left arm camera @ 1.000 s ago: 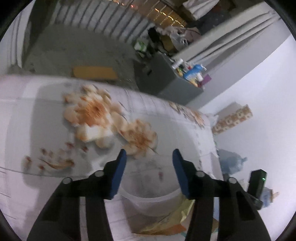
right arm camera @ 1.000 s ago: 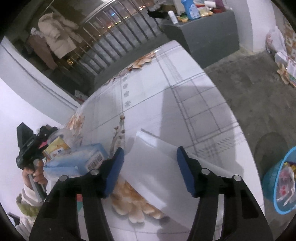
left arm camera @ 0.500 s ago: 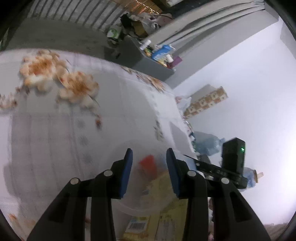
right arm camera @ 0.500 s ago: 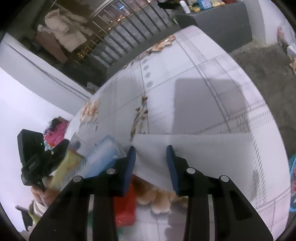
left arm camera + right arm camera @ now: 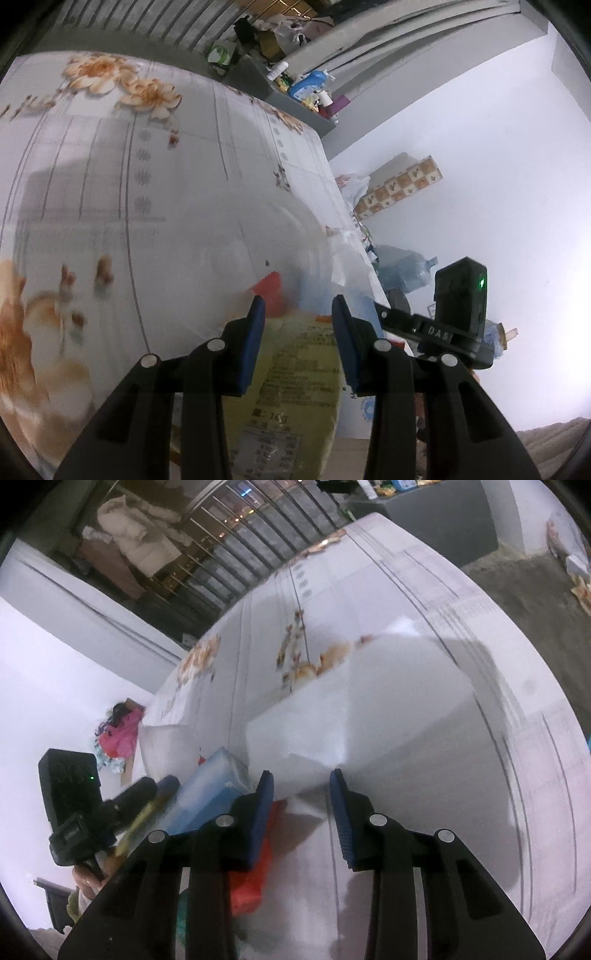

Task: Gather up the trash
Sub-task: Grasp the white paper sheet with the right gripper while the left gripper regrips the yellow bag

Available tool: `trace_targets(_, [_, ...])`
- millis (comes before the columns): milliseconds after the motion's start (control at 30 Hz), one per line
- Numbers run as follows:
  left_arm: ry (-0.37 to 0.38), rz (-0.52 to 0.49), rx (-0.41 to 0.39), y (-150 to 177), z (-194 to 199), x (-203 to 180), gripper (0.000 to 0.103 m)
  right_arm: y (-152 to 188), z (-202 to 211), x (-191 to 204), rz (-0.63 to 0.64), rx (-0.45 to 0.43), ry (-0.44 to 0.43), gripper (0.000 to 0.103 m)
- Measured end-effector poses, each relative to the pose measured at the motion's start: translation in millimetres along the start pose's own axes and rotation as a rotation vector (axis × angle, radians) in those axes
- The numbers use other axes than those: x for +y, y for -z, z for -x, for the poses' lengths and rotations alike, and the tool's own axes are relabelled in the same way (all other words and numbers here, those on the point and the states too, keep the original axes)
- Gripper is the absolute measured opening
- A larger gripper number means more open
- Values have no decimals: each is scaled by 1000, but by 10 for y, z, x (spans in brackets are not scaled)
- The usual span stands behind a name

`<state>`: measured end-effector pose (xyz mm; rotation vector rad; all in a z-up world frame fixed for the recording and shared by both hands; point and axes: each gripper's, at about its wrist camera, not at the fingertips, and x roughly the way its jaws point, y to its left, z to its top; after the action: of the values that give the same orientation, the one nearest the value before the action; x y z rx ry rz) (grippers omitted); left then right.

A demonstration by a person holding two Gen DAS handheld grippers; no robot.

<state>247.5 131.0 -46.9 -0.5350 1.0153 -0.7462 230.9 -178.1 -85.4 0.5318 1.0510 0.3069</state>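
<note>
The left gripper (image 5: 297,310) slants down, jaws part-open astride a yellow packet (image 5: 291,384) running lengthwise between them; grip unclear. The right gripper (image 5: 301,786) slants down over white paper (image 5: 354,716); grip unclear.

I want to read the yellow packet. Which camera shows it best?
The left wrist view: the yellow packet fills the space between the left gripper's fingers, printed side showing, though blurry. The right wrist view shows only a thin yellow edge.

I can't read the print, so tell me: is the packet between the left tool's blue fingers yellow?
Yes, the packet lying between the left tool fingers is pale yellow with dark printed text.
</note>
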Motion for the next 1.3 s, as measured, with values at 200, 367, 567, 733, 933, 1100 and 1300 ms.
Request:
trace_targets(200, [15, -1, -9, 204, 131, -77, 36, 248, 94, 61, -3, 18, -2, 32])
trace_targets(367, [0, -29, -21, 290, 167, -157, 36, 301, 120, 93, 3, 21, 20, 32])
trace_targets(567, [-65, -92, -103, 227, 306, -238, 38, 265, 303, -17, -28, -33, 52, 36])
trace_targets(733, [-101, -123, -157, 231, 478, -239, 48, 204, 402, -76, -54, -89, 96, 46])
trace_targets(933, [-106, -117, -149, 271, 502, -192, 49, 104, 342, -134, -91, -100, 128, 48])
trace_targets(1100, [-169, -134, -135, 254, 380, -208, 49, 64, 246, -113, -98, -108, 146, 48])
trace_targets(1300, [-191, -134, -132, 205, 354, -155, 30, 35, 243, -170, -101, -112, 171, 48])
